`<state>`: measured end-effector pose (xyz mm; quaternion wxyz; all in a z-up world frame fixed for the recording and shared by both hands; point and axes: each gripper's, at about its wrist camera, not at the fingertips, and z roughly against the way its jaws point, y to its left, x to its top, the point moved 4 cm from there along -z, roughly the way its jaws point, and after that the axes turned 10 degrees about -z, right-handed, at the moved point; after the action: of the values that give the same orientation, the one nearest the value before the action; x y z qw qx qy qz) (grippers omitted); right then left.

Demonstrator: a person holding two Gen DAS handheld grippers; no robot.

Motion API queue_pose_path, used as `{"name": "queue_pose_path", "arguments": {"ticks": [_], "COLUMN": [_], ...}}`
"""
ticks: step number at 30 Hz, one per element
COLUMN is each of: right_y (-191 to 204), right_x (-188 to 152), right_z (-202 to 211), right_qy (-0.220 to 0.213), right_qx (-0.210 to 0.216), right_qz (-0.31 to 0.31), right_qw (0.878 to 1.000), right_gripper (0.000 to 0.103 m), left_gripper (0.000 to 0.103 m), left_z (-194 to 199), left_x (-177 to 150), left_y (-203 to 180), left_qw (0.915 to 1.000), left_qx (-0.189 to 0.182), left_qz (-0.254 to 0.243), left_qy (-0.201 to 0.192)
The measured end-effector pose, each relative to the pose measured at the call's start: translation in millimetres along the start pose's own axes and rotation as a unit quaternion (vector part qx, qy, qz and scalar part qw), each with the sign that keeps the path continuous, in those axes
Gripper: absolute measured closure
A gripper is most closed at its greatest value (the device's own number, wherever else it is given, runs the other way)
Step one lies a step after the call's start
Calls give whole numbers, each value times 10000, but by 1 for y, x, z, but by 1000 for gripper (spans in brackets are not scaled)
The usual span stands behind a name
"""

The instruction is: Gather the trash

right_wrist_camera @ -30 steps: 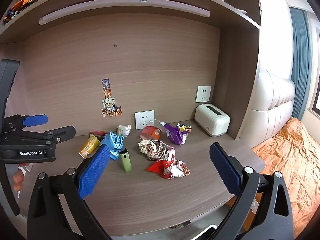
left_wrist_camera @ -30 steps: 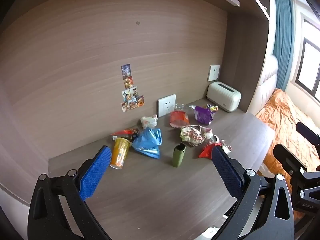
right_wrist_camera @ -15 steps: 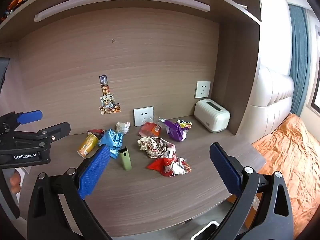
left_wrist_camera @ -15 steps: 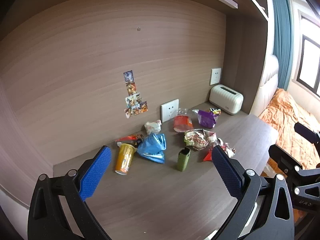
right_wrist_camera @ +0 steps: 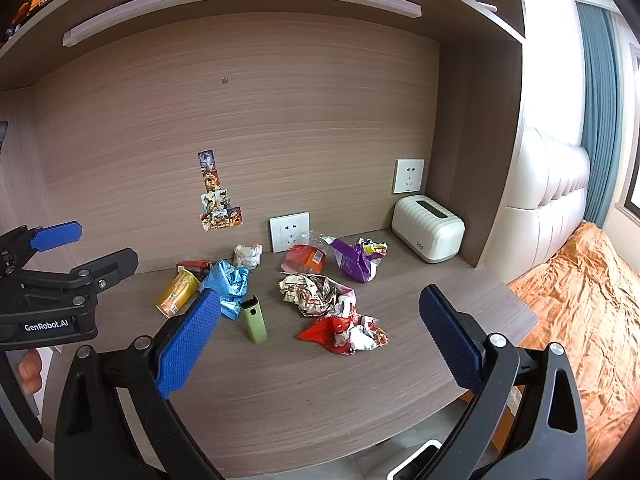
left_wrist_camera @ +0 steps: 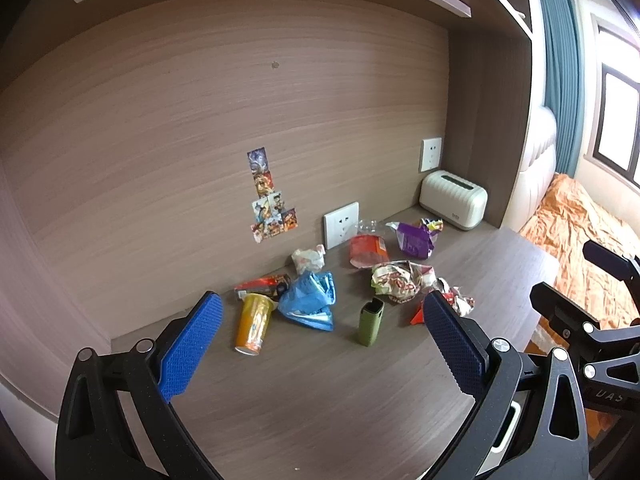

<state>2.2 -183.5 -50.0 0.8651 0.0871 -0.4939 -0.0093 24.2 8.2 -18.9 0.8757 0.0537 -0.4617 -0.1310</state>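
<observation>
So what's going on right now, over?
Left gripper and right gripper open, empty, above desk. Trash pile untouched. Nothing in the way.

Your table (right_wrist_camera: 360, 392) is matt wood grain; the blue wrapper (right_wrist_camera: 230, 282) before you is glossy crinkled foil, the toaster (right_wrist_camera: 428, 228) smooth ribbed plastic, your left gripper (left_wrist_camera: 320, 344) pads (left_wrist_camera: 192, 344) rough-textured.

The red wrapper (left_wrist_camera: 417, 313) is largely hidden behind the left gripper's (left_wrist_camera: 320, 334) right finger in the left wrist view. The red box (right_wrist_camera: 194, 267) is partly covered by the yellow cup (right_wrist_camera: 177, 293) and blue bag (right_wrist_camera: 229, 285). The sticker (right_wrist_camera: 218, 193) pictures are too small to be read. The bed (right_wrist_camera: 592, 304) is cut off by the frame edge.
</observation>
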Motion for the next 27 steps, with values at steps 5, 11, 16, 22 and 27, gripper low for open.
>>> {"name": "queue_pose_path", "arguments": {"ticks": [5,11,16,22,27], "right_y": [0,1,2,4,3], "right_x": [2,4,4,5,5], "right_z": [0,-3,-3,-3,-4], "right_qy": [-1,13,-1,-82,-39], "right_qx": [0,10,12,12,36], "right_qz": [6,-6,1,5,-40], "right_qw": [10000,10000,10000,10000,10000], "right_gripper": [4,4,4,4,4], "left_gripper": [5,5,5,5,5], "left_z": [0,-1,-2,-3,-3], "left_x": [1,4,6,6,7], "left_y": [1,2,3,6,6], "left_qw": [10000,10000,10000,10000,10000], "left_qx": [-10,-12,-28,-25,-31], "left_qz": [12,-2,18,48,31], "left_qy": [-11,-29,-30,-26,-28]}}
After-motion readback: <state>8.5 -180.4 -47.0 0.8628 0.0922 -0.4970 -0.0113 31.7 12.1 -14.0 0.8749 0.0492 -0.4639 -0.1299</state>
